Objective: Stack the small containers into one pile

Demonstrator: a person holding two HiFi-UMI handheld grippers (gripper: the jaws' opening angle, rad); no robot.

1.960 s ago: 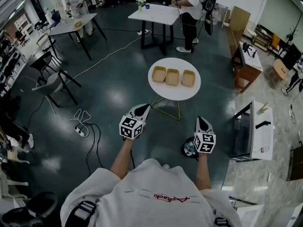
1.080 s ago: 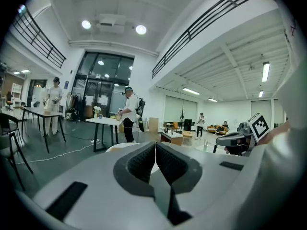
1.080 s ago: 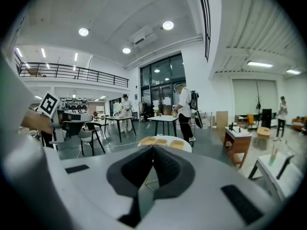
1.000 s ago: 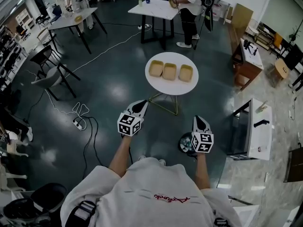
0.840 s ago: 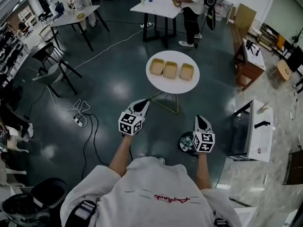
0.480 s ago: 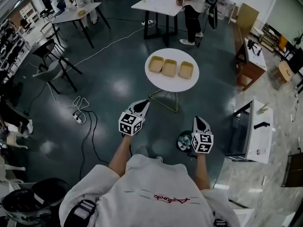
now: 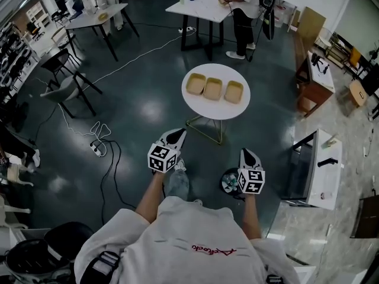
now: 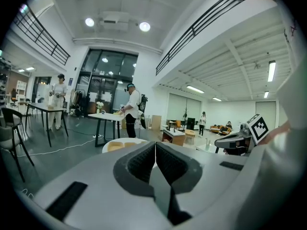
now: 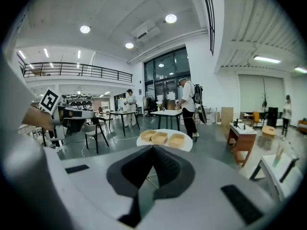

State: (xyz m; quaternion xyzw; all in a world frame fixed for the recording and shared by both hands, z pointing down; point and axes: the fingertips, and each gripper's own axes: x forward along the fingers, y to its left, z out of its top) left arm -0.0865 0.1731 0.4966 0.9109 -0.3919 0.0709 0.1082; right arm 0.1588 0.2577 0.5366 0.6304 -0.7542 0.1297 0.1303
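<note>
A foot [image 7: 177,182] swings forward now — approach under way; 3 containers [image 7: 212,89] wait unstacked on the round table [image 7: 204,110]; left gripper [image 7: 176,135], right gripper [image 7: 245,153] — both shut tight, empty.

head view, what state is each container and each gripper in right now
Left tan square container: looks empty, unstacked, on the round white table
Middle tan square container: looks empty, unstacked, mid-row
Right tan square container: looks empty, unstacked, end of the row
Left gripper: shut, holding nothing
Right gripper: shut, holding nothing
</note>
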